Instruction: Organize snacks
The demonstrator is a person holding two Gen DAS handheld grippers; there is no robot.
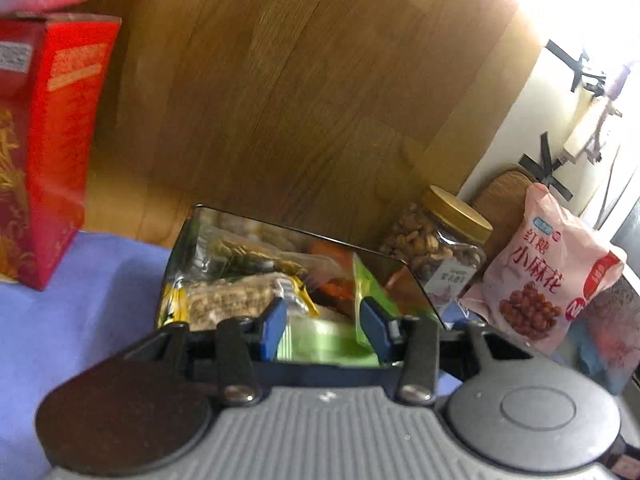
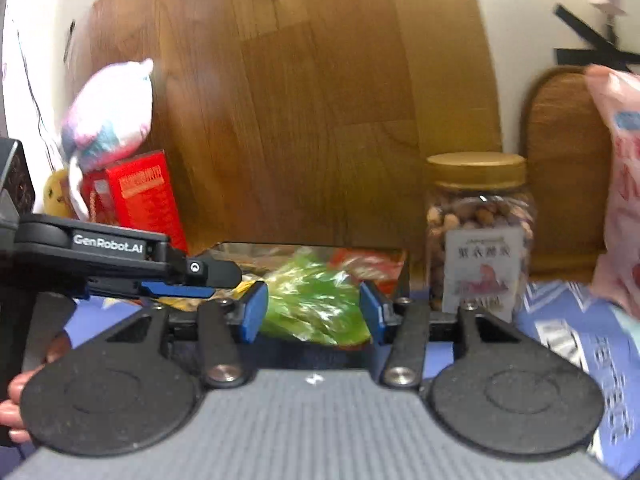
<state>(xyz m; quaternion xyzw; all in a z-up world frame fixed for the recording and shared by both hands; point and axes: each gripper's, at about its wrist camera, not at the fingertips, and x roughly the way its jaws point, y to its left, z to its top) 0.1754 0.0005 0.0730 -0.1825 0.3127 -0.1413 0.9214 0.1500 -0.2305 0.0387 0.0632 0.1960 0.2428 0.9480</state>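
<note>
A clear plastic bin [image 1: 188, 240] holds several snack packets, among them a green packet [image 1: 320, 340] and a nut bar. My left gripper [image 1: 324, 326] hangs open just above the bin's near edge, jaws either side of the green packet without closing on it. In the right wrist view the same bin [image 2: 402, 268] lies ahead with the green packet [image 2: 316, 304] on top. My right gripper [image 2: 314, 312] is open, its jaws spread wider than the packet. The left gripper [image 2: 216, 276] reaches in from the left at the bin's rim.
A tall red box [image 1: 52, 152] stands left on the blue cloth [image 1: 80, 320]. A nut jar with gold lid [image 1: 444, 248] and a pink snack bag [image 1: 544, 268] stand right of the bin. A wooden panel [image 1: 300, 80] backs everything. A plush toy [image 2: 108, 116] sits on the red box.
</note>
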